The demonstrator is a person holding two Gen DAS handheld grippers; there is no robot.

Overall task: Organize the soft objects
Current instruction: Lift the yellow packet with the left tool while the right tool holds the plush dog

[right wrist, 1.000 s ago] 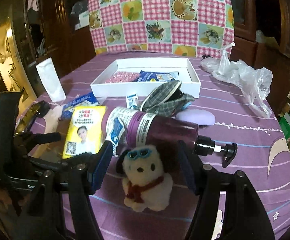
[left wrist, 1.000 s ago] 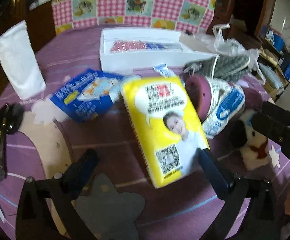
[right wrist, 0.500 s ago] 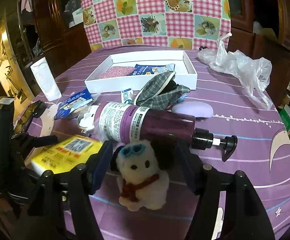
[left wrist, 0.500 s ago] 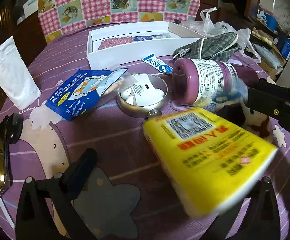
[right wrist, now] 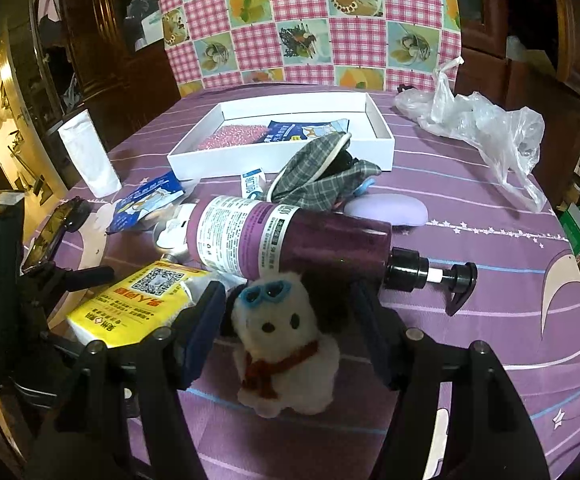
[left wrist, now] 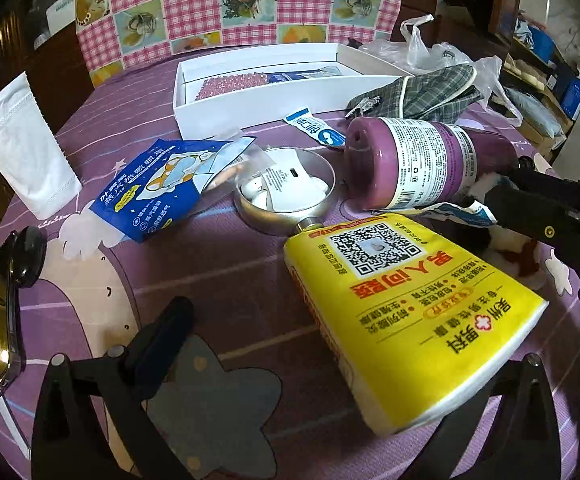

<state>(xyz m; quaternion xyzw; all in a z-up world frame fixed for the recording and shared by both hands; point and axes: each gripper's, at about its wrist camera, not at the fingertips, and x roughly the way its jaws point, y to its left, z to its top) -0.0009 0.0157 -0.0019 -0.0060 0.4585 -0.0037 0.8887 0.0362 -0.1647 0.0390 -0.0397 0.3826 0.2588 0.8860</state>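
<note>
Plush dog [right wrist: 286, 344] is sitting on the purple bench [right wrist: 469, 340], between the fingers of the right tongs [right wrist: 286, 312]. These are standing wide open on either side of its head and are not squeezing it. A purple pump bottle [right wrist: 290, 236] is lying just behind it at 12 o'clock, and the white tray [right wrist: 381, 136] is waiting further off the same way.

The left tongs [left wrist: 329, 340] are also gaping wide. A yellow tissue pack [left wrist: 405, 320] is lying across their right finger and hiding it, and nothing is pinched between the two.

Judging by the tray, sorting is only getting started: a pink glittery cloth [right wrist: 230, 136] and a blue packet [right wrist: 301, 130] are lying inside. The dog, the pack, a plaid pouch [right wrist: 321, 176] and a second blue packet [left wrist: 154, 196] are still waiting outside.
</note>
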